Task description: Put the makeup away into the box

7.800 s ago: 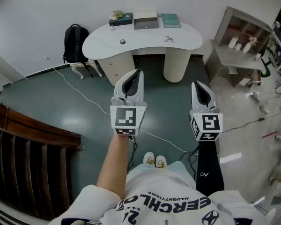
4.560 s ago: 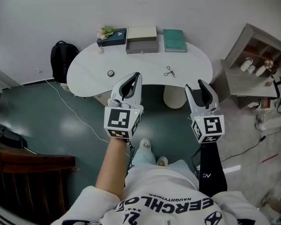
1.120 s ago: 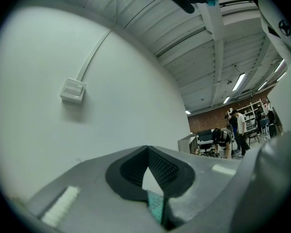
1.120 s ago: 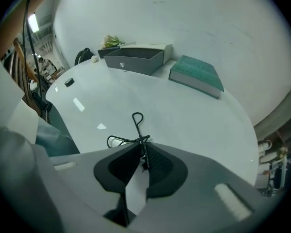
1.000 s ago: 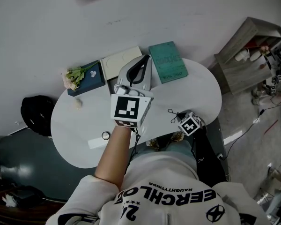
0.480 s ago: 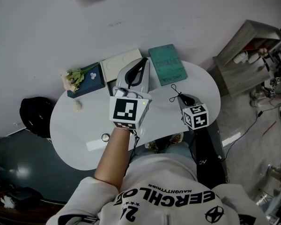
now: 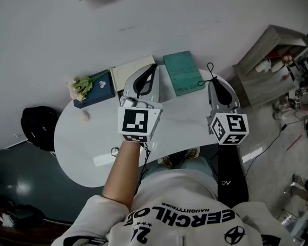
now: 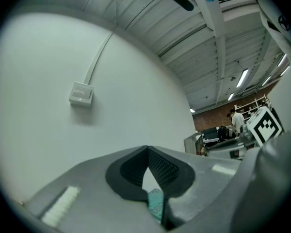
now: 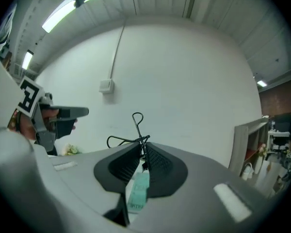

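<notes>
1. Far left, at the 9 o'clock side of the white counter, a dark backpack sits on the floor. Flowers lie on a navy case at the counter's 11 o'clock edge.
2. The left tongs are closed on nothing. They hover level, tips over the right edge of the cream-topped box at the counter's back. They have barely shifted in the last second.
3. A teal book lies just beside the box, at its 3 o'clock.
4. The right tongs are pinched narrow on a black wire eyelash curler. Its loops stick out past the tips, in the air at the book's 3 o'clock.
5. A second ago the right tongs were down at the counter's front edge, tipped onto the curler. Now they are raised and levelled, with the curler clear of the surface. The pick-up looks done; the carry toward the box, at 9 o'clock, remains. The box looks closed from above, so it probably needs opening.
6. In the earliest frame the person stood well back from the counter, both pairs of tongs empty and the curler lying on the counter.
</notes>
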The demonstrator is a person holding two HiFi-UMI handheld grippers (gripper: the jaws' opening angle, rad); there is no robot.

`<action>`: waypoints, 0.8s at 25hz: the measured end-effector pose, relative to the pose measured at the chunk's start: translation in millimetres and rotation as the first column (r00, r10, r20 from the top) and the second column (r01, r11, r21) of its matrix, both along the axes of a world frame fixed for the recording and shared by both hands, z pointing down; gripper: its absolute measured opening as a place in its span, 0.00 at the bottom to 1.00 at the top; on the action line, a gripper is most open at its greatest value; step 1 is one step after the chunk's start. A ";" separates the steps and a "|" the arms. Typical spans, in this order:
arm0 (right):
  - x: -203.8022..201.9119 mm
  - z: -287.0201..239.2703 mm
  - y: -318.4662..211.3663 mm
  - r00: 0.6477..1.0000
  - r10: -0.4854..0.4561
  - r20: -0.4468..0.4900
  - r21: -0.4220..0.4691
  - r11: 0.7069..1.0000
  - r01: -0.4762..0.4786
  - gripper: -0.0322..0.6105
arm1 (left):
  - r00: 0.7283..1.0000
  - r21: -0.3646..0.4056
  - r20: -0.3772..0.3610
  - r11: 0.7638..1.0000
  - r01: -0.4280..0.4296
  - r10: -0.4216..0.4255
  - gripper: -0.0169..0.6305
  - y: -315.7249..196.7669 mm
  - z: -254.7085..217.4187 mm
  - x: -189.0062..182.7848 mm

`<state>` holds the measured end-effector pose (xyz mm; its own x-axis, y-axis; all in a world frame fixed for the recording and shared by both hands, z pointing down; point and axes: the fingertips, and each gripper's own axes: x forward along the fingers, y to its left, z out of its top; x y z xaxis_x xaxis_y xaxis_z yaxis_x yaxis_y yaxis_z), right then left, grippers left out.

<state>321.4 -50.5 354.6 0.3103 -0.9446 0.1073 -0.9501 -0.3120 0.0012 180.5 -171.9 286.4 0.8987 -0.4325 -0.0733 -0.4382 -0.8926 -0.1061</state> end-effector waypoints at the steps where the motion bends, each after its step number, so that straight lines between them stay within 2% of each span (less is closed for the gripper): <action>1: 2.4 -17.7 3.7 0.999 0.026 -0.023 0.057 0.998 -0.025 0.15 | 1.000 0.004 -0.001 1.000 0.006 -0.006 0.03 -1.1 -0.7 -1.0; 3: 7.7 -43.0 10.9 0.996 0.077 -0.054 0.139 0.988 -0.069 0.15 | 1.000 0.011 -0.003 1.000 0.018 -0.018 0.03 -2.9 -1.4 -3.3; 4: 9.7 -47.5 12.6 0.994 0.090 -0.060 0.151 0.985 -0.080 0.15 | 1.000 0.013 -0.005 1.000 0.024 -0.024 0.03 -3.6 -1.2 -4.5; 10: 9.4 -39.9 5.4 0.995 0.077 -0.064 0.116 0.991 -0.069 0.15 | 0.999 0.012 -0.012 0.999 0.043 -0.043 0.03 -7.3 -3.9 -10.0; 14: -0.8 -41.8 -12.5 0.997 0.023 -0.080 0.117 0.993 -0.013 0.15 | 0.997 0.016 -0.009 0.997 0.082 -0.081 0.03 -15.5 -5.0 -24.2; 20: -17.0 -32.9 -52.1 0.993 -0.100 -0.068 0.094 0.990 0.106 0.15 | 0.981 0.018 0.007 0.981 0.192 -0.192 0.03 -35.3 -4.1 -50.3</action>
<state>304.5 -102.6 321.8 0.2140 -0.9768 -0.0036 -0.9762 -0.2140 0.0359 130.2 -207.2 282.2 0.7995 -0.5960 -0.0749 -0.6005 -0.7897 -0.1255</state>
